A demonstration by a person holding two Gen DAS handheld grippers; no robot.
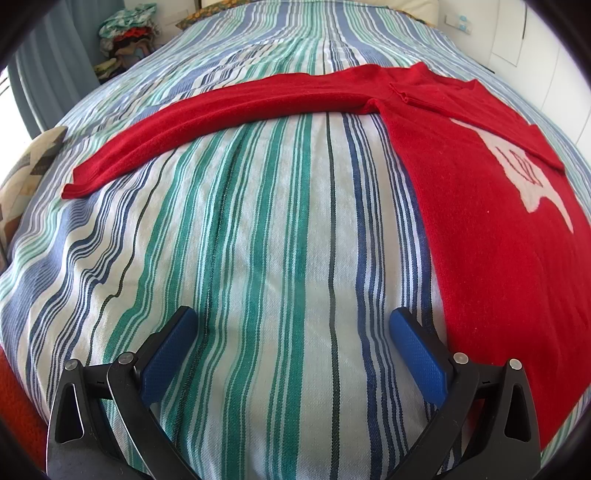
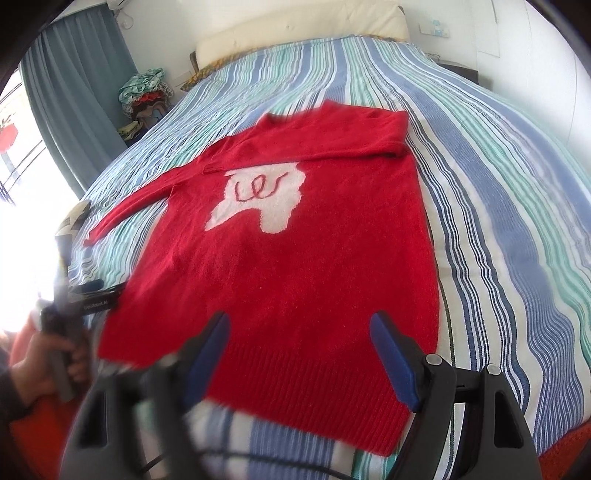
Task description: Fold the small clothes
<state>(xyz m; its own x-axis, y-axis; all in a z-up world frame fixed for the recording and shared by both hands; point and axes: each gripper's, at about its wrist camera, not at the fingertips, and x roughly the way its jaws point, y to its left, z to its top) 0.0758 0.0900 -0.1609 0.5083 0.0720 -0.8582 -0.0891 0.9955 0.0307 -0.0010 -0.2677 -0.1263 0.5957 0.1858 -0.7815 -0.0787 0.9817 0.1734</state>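
A red knitted sweater [image 2: 295, 251] with a white patch [image 2: 262, 199] on its chest lies flat on the striped bed cover [image 2: 498, 221]. Its right sleeve is folded across the shoulder; its left sleeve [image 1: 221, 110] stretches out straight to the left. My right gripper [image 2: 299, 325] hovers open above the ribbed hem [image 2: 295, 398], nothing between its blue pads. My left gripper [image 1: 293, 317] stands open over bare cover, just left of the sweater [image 1: 498, 221] body. In the right wrist view a hand [image 2: 40, 365] holds the left gripper's handle at the left edge.
A heap of clothes [image 2: 147, 92] sits beside the bed at the far left, by blue curtains [image 2: 74, 92]. A cream headboard [image 2: 303, 33] backs the bed. A patterned cushion [image 1: 29, 166] lies at the bed's left edge. An orange surface [image 1: 18, 406] shows below the bed's near edge.
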